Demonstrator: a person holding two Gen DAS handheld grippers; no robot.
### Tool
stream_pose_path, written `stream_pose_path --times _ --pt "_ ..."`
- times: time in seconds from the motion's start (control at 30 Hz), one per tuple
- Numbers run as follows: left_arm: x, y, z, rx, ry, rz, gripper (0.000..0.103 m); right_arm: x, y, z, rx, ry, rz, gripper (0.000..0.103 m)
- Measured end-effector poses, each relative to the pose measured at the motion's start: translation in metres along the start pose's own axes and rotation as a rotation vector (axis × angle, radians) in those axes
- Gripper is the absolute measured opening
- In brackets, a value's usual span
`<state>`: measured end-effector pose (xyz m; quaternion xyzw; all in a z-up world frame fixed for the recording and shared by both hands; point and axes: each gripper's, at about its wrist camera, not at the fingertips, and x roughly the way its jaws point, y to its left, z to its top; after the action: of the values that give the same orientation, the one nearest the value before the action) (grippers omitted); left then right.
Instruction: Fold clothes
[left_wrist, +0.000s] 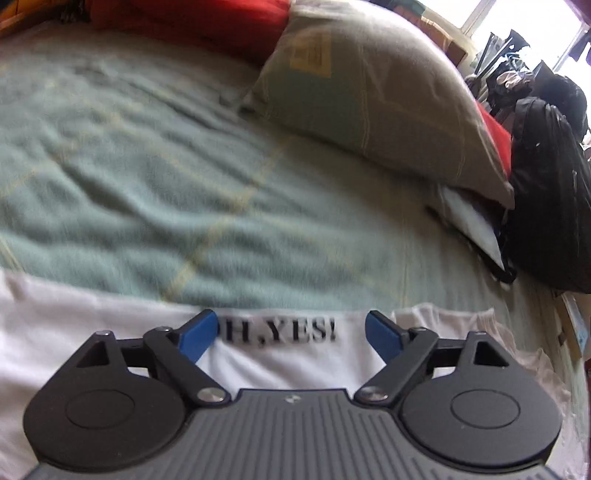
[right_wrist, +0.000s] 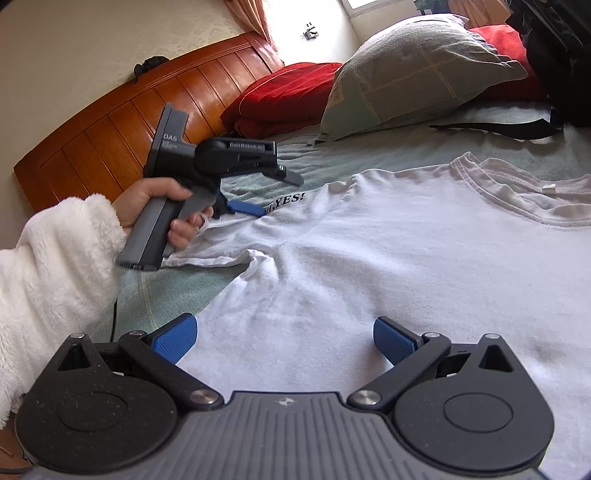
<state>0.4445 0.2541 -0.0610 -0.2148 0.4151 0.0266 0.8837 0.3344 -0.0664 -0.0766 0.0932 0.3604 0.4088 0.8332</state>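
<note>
A white T-shirt (right_wrist: 369, 258) lies spread on the bed, its collar (right_wrist: 480, 192) at the far right. One side is turned over, so the black print "OH,YES!" (left_wrist: 280, 332) shows near the fold. My left gripper (left_wrist: 291, 330) stands open just above that folded edge, with the print between its blue fingertips and nothing pinched. In the right wrist view the left gripper (right_wrist: 271, 194) is held by a hand (right_wrist: 155, 199) in a fluffy white sleeve and tilts down over the shirt's left edge. My right gripper (right_wrist: 284, 338) is open over the shirt's near part, with nothing between its fingers.
The green checked bed sheet (left_wrist: 147, 184) stretches beyond the shirt. A grey-green pillow (left_wrist: 369, 110) and a red pillow (right_wrist: 284, 96) lie at the head, against a wooden headboard (right_wrist: 129, 122). A black backpack (left_wrist: 546, 203) sits at the bed's right side, its strap trailing on the sheet.
</note>
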Motion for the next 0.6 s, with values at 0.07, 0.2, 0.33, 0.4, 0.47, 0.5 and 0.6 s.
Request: stream_pose_path --times 0.07,0.2,0.33,0.4,0.47,0.5,0.6 --pt "-0.015 -0.002 -0.001 0.009 -0.028 -0.027 0.085 0.000 0.000 0.000 0.001 0.000 0.001 0.103" --pt "-0.034 -0.006 -0.011 0.034 -0.010 -0.085 0.087 0.000 0.000 0.000 0.003 0.000 0.000 0.103" --pt "-0.029 -0.011 -0.025 0.061 0.062 -0.097 0.087 0.000 0.000 0.000 0.001 0.000 -0.002 0.103" --pt "-0.015 -0.010 -0.024 0.070 0.049 -0.062 0.087 0.000 0.000 0.000 -0.002 0.000 -0.003 0.103" --pt "-0.002 -0.009 -0.022 0.078 0.036 -0.027 0.087 0.000 0.000 0.000 -0.002 -0.001 -0.003 0.103" --pt "0.003 -0.008 -0.020 0.073 0.029 -0.011 0.087 0.000 0.000 0.000 -0.002 -0.001 -0.002 0.103" --pt "0.001 -0.006 -0.005 0.023 0.024 0.005 0.086 0.000 -0.001 0.000 0.000 -0.002 0.001 0.103"
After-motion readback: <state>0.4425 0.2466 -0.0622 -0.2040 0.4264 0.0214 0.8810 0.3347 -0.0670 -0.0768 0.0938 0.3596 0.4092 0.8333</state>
